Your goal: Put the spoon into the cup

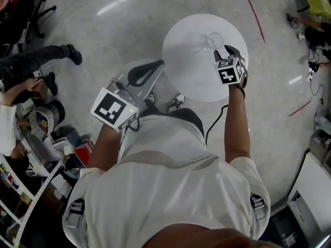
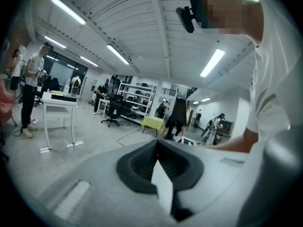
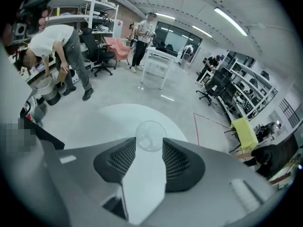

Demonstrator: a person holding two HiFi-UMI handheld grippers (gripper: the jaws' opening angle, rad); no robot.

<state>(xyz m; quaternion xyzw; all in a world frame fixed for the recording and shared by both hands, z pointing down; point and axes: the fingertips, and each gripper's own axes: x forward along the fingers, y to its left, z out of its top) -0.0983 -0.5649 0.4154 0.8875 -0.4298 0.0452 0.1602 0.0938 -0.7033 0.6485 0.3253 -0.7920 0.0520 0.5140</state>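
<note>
A clear cup (image 1: 214, 40) stands upright near the far edge of the round white table (image 1: 191, 71). My right gripper (image 1: 223, 51) points steeply down at it from the near right. In the right gripper view its jaws stand open, and the cup (image 3: 150, 135) sits at the gap between the tips of the right gripper (image 3: 149, 144). I cannot tell whether the pads touch it. My left gripper (image 1: 161, 63) hangs over the table's left edge, away from the cup. In its own view the left gripper (image 2: 157, 142) has its tips together with nothing between them. I can make out no spoon.
People stand at the far left (image 1: 31, 61) beside an office chair (image 1: 23, 14) and floor clutter (image 1: 46, 120). A red line (image 1: 253, 14) runs across the grey floor beyond the table. White cabinets (image 1: 315, 190) stand at the lower right.
</note>
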